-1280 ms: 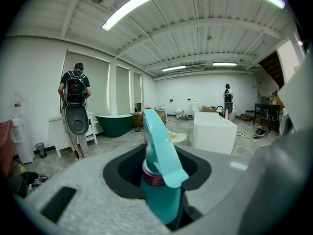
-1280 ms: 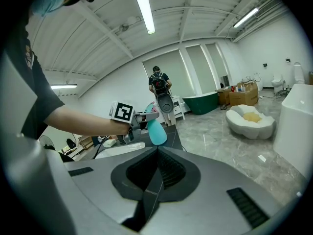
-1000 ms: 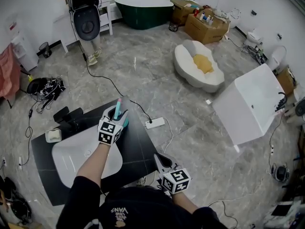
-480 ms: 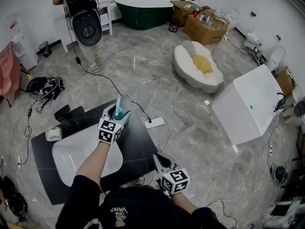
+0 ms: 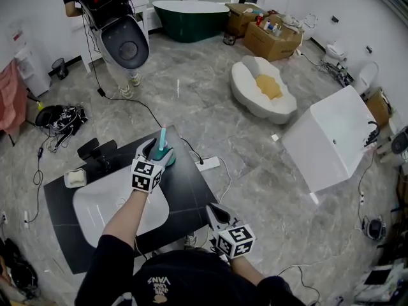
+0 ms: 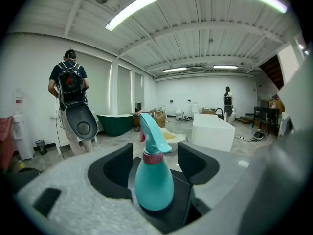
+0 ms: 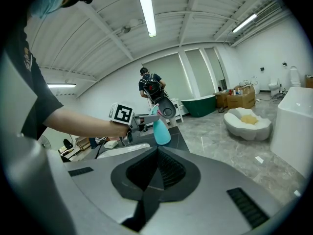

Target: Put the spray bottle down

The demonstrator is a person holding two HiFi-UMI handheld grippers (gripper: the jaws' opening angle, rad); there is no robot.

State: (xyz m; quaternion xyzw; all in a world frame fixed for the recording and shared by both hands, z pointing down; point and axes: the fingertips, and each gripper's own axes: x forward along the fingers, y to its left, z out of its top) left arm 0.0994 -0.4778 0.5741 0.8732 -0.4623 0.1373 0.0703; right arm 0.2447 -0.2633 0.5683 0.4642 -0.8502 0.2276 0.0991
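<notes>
A teal spray bottle (image 5: 163, 149) with a pink collar stands upright on the far corner of the black counter (image 5: 186, 196). My left gripper (image 5: 160, 153) is open. Its jaws have just been opening and stand either side of the bottle (image 6: 153, 180) with a gap at each pad. The right gripper view shows the bottle (image 7: 161, 129) beside the left gripper (image 7: 142, 124). My right gripper (image 5: 214, 211) hangs off the counter's near right corner, and its jaws (image 7: 155, 153) are shut with nothing in them.
A white basin (image 5: 108, 210) is set in the counter, with a black tap (image 5: 99, 155) and a soap dish (image 5: 74, 178) behind it. A power strip (image 5: 208, 164) and cable lie on the floor past the bottle. A person carrying a toilet (image 5: 122, 40) stands far back.
The left jaws have spread away from the bottle, which now stands free on the counter. The person with the toilet has shifted at the back. The right gripper has barely moved.
</notes>
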